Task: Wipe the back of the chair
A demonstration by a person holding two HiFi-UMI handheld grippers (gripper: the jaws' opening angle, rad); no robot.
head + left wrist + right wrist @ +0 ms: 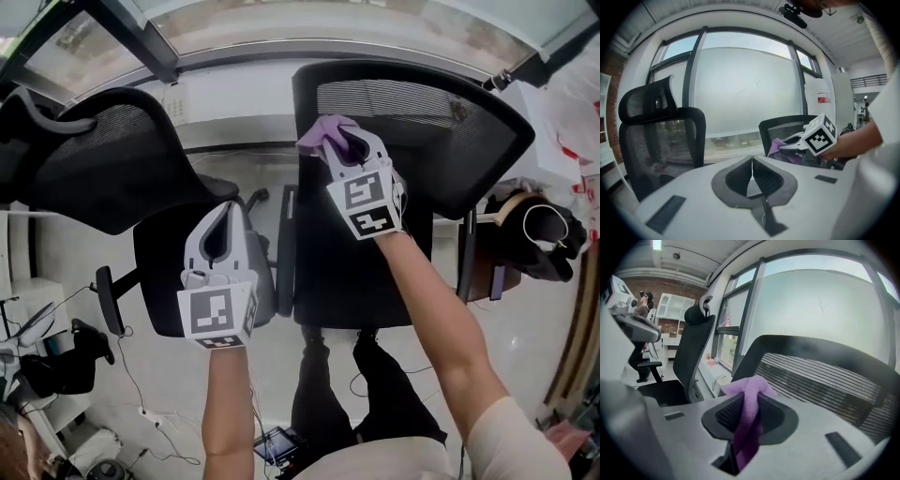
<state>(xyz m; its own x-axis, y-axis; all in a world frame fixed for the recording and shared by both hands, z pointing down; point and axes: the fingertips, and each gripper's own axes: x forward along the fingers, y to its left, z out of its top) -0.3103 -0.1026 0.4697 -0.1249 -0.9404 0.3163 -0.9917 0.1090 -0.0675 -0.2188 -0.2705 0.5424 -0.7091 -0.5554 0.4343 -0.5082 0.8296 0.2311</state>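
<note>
**Q:** Right side, what's in it?

**A:** My right gripper is clenched on a purple cloth. In the right gripper view the cloth runs up between the jaws and bunches in a soft fold above the tips.

**Q:** And where's the chair back?

**A:** The chair back is black mesh in a black frame and fills the upper right of the head view. I'm holding the cloth at its upper left corner, on or just off the frame; I can't tell which. In the right gripper view the mesh spreads across the right half of the frame, just behind the cloth.

**Q:** Left side?

**A:** My left gripper is in the lower left of centre, well apart from the cloth. Its own view shows the jaws pressed together with nothing between them.

**Q:** Anything else close by?

**A:** A second chair with a headrest stands at the left of the left gripper view. A big window fills the background behind both chairs.
</note>
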